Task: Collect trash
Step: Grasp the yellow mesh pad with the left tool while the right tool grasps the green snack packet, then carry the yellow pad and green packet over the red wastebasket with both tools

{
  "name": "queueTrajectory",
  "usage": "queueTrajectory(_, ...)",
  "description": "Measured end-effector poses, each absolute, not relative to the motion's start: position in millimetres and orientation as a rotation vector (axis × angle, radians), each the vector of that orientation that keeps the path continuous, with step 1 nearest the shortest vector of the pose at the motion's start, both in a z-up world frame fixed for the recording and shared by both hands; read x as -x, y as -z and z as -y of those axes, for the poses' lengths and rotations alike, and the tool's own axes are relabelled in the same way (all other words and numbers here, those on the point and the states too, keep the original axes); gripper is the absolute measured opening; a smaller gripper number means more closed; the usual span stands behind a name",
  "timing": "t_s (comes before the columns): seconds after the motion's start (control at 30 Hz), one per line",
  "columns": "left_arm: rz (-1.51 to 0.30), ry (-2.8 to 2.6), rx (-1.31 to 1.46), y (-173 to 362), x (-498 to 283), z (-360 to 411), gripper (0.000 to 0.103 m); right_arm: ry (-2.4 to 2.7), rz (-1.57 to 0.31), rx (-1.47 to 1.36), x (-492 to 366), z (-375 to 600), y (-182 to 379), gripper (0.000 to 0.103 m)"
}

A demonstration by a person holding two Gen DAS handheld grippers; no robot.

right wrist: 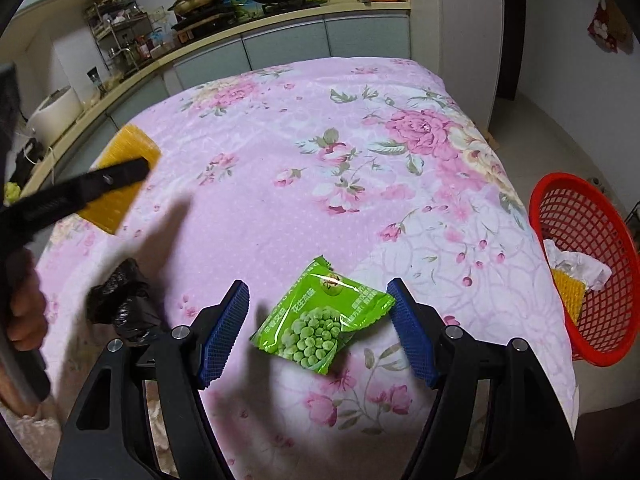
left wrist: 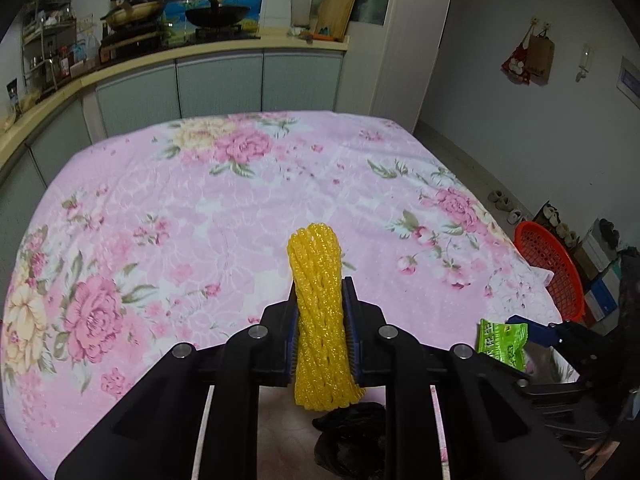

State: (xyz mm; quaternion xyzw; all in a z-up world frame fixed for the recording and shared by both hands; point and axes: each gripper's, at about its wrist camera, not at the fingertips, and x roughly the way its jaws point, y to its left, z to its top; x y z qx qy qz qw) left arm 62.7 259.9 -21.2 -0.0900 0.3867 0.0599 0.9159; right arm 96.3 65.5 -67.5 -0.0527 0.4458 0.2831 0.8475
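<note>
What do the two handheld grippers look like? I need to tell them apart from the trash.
Both match: the left gripper and right gripper have black angular plastic frames with silver round bolts and blue ridged finger pads. No cables, markings or sleeves are visible.

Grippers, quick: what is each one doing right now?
Left gripper: shut on the yellow foam net.
Right gripper: open, its pads on either side of the green snack packet, not pressing it.
</note>
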Motion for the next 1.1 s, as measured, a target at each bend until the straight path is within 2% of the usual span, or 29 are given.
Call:
queueTrajectory(0.07,-0.787,-0.125,0.180,17.5,-61.1,-258.0,0.018,-0.598,-0.930,0.113,-95.8,-66.2,66.9,0.068)
queueTrajectory(0.2,-0.778,-0.128,0.180,13.9,-59.7,-257.8,0.018,-0.614,-0.929,0.135,-94.5,-69.1,68.1,0.055)
queueTrajectory(0.5,-0.773,-0.124,0.166,11.1,-58.7,-252.5,0.018,-0.619,-0.911,0.148,-90.7,-67.3,66.9,0.040)
queueTrajectory(1.1,-0.689,-0.145,0.173,-4.3,-50.0,-245.0,0.018,-0.628,-0.790,0.064,-98.9,-52.7,18.3,0.038)
